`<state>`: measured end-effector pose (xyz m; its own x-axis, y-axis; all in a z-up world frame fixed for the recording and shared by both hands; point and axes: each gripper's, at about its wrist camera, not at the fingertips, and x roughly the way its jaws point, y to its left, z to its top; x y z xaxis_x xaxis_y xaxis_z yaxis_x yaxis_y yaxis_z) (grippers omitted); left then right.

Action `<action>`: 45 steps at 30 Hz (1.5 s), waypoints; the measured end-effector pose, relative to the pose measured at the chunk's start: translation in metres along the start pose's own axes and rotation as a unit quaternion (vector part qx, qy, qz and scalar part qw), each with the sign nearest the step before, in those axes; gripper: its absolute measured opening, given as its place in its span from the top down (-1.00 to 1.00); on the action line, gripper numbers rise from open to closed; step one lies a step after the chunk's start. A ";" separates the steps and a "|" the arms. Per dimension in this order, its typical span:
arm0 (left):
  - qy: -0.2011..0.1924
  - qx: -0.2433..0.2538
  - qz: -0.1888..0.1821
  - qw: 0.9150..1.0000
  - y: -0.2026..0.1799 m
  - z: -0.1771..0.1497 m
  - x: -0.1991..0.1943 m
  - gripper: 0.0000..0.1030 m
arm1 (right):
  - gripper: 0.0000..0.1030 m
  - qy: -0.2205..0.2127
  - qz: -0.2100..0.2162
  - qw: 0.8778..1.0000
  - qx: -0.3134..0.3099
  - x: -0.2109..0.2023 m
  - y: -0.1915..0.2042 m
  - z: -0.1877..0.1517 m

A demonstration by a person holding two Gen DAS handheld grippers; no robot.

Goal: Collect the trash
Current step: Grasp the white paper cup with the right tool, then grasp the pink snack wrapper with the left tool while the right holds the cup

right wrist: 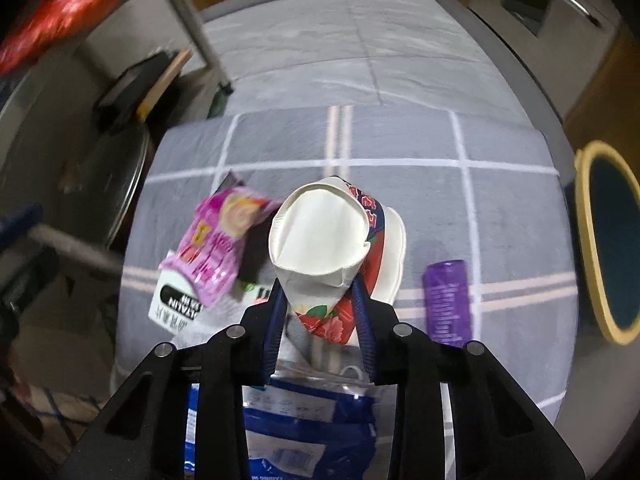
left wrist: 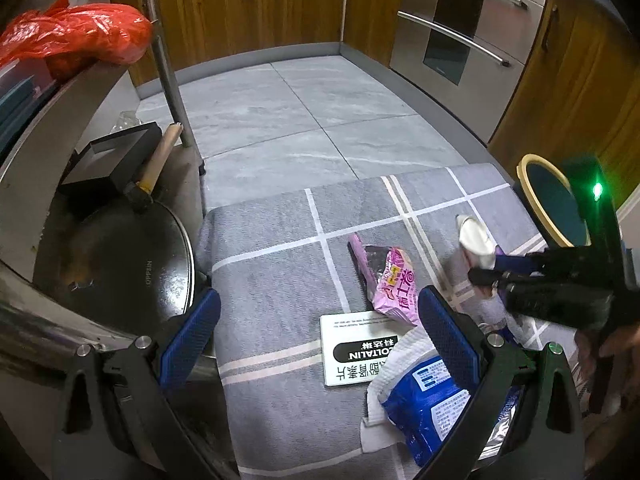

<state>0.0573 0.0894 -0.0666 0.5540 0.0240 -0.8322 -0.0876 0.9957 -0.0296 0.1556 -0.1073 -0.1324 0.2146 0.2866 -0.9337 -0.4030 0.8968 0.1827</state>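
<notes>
Right gripper [right wrist: 320, 300] squeezes a crushed white paper cup w/ red floral print [right wrist: 328, 240], just above the grey checked mat [right wrist: 512, 208]. Left gripper [left wrist: 320, 320] gapes wide, empty, over the mat's pink snack wrapper [left wrist: 390, 284].

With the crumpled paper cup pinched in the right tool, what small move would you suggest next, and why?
Probably carry the paper cup toward the yellow-rimmed bin at the cloth's edge. The right tool has it squeezed between its pads, and the bin stands open close by. The left tool is open and holds nothing.
</notes>
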 end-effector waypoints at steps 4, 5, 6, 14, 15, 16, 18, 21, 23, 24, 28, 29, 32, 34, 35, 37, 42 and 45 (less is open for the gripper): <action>0.014 0.011 0.008 1.000 -0.009 -0.001 0.009 -0.89 | 0.34 -0.008 0.005 1.000 0.014 -0.007 -0.010 0.004; 0.017 0.012 0.007 1.000 -0.010 -0.002 0.011 -0.89 | 0.34 -0.013 0.003 1.000 0.014 -0.010 -0.012 0.005; 0.019 0.013 0.007 1.000 -0.012 -0.002 0.013 -0.89 | 0.34 -0.015 0.003 1.000 0.015 -0.011 -0.013 0.006; 0.022 0.026 0.011 0.999 -0.025 0.005 0.035 -0.89 | 0.34 -0.039 -0.009 0.999 0.021 -0.029 -0.028 0.013; 0.024 0.027 0.008 0.999 -0.026 0.005 0.038 -0.89 | 0.34 -0.041 -0.011 0.999 0.021 -0.030 -0.029 0.014; 0.028 0.029 0.000 0.999 -0.029 0.005 0.044 -0.89 | 0.34 -0.044 -0.012 0.999 0.022 -0.032 -0.031 0.015; 0.033 0.030 -0.008 0.999 -0.033 0.005 0.052 -0.89 | 0.34 -0.052 -0.014 0.998 0.019 -0.037 -0.035 0.017; 0.045 0.033 -0.017 0.998 -0.038 0.004 0.067 -0.89 | 0.34 -0.059 -0.018 0.998 0.015 -0.042 -0.040 0.018; 0.053 0.034 -0.017 0.998 -0.041 0.003 0.076 -0.89 | 0.34 -0.060 -0.017 0.998 0.019 -0.044 -0.043 0.019; 0.056 0.035 -0.018 0.998 -0.043 0.003 0.080 -0.89 | 0.34 -0.060 -0.014 0.998 0.021 -0.044 -0.044 0.019; 0.067 0.031 -0.016 0.997 -0.047 0.004 0.094 -0.88 | 0.34 -0.064 -0.006 0.998 0.016 -0.046 -0.043 0.021; 0.069 0.030 -0.014 0.997 -0.047 0.004 0.097 -0.88 | 0.34 -0.064 -0.004 0.998 0.015 -0.046 -0.043 0.021; 0.075 0.021 -0.015 0.997 -0.048 0.006 0.106 -0.87 | 0.34 -0.064 0.000 0.998 0.012 -0.047 -0.043 0.021; 0.077 0.015 -0.018 0.997 -0.049 0.007 0.111 -0.83 | 0.34 -0.066 0.003 0.998 0.010 -0.048 -0.043 0.022; 0.078 0.013 -0.019 0.997 -0.049 0.008 0.113 -0.79 | 0.34 -0.067 0.004 0.998 0.010 -0.049 -0.043 0.022; 0.080 0.011 -0.021 0.997 -0.050 0.008 0.117 -0.74 | 0.34 -0.068 0.006 0.998 0.008 -0.050 -0.042 0.022; 0.087 0.014 -0.035 0.996 -0.055 0.008 0.125 -0.29 | 0.34 -0.069 0.007 0.998 0.002 -0.052 -0.042 0.021; 0.098 0.020 -0.046 0.994 -0.059 0.007 0.129 0.15 | 0.34 -0.070 0.006 0.998 0.002 -0.053 -0.044 0.020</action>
<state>0.1394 0.0347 -0.1681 0.3864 -0.0822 -0.9186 -0.0084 0.9957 -0.0926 0.1802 -0.1553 -0.0845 0.3323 0.3421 -0.8789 -0.4037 0.8938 0.1953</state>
